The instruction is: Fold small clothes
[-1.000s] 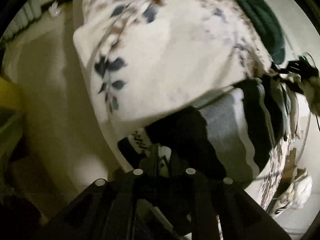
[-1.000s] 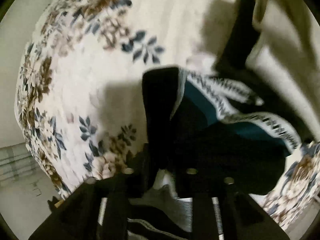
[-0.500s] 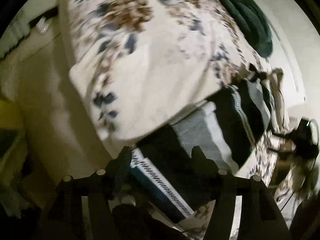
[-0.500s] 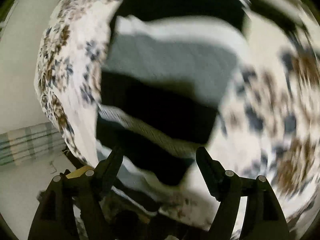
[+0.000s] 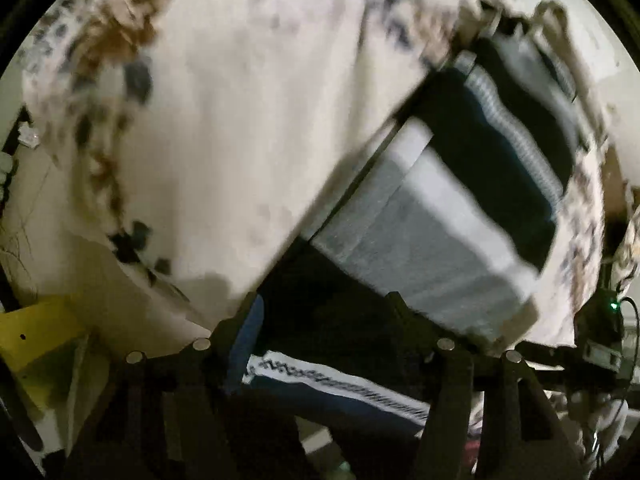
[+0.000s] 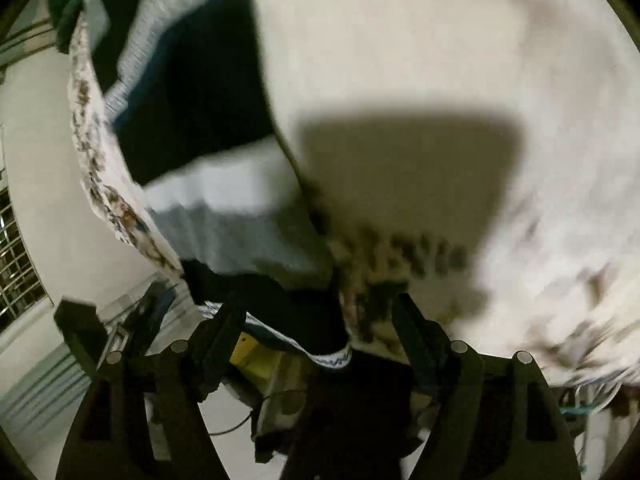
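1. Here the black, grey and white striped knit garment (image 5: 432, 216) lies spread on the cream floral-print bed cover (image 5: 240, 120), partly folded, with a patterned white band along its near edge.
2. In the left wrist view, the left tool (image 5: 324, 320) hangs over the garment's dark near part with its jaws apart, having just been opening; cloth lies below the gap but the fingers do not press on it.
3. In the right wrist view, the right tool (image 6: 320, 320) also stands wide, its jaws having just been opening, with the garment's dark corner and banded hem between the fingers and not pinched.
4. No container shows clearly; a yellow box-like object (image 5: 36, 336) sits at the lower left, cut off, its contents unseen.
5. Both views are motion-blurred, so the floral print smears and the garment's type cannot be told.
6. A large dark shadow (image 6: 408, 160) covers part of the cover.
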Demonstrator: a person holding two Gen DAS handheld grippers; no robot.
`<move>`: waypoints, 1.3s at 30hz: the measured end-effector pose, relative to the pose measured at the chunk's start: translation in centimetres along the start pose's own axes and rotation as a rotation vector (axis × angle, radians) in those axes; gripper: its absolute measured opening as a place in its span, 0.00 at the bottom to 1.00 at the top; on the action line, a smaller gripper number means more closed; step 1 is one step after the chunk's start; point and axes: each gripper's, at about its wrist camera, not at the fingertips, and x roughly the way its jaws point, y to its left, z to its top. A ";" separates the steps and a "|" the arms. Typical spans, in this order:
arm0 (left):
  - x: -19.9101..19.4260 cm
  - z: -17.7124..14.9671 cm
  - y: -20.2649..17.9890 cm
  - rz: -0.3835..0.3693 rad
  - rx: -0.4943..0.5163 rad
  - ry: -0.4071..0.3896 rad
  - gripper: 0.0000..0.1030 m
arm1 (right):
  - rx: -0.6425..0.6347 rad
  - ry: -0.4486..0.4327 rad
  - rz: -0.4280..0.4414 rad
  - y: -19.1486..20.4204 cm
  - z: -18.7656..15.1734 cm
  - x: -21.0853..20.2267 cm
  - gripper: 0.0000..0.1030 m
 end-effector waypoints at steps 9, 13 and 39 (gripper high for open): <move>2.9 1.4 1.0 -0.070 0.265 0.066 0.09 | -0.022 -0.043 -0.172 3.1 -4.9 7.6 0.12; 3.2 1.9 1.6 -0.118 0.312 0.114 0.09 | 0.027 -0.074 -0.227 2.9 -6.7 8.2 0.09; 2.7 36.8 -22.6 -0.375 0.341 -0.147 0.68 | 0.075 -0.626 0.161 9.7 21.0 -17.1 0.63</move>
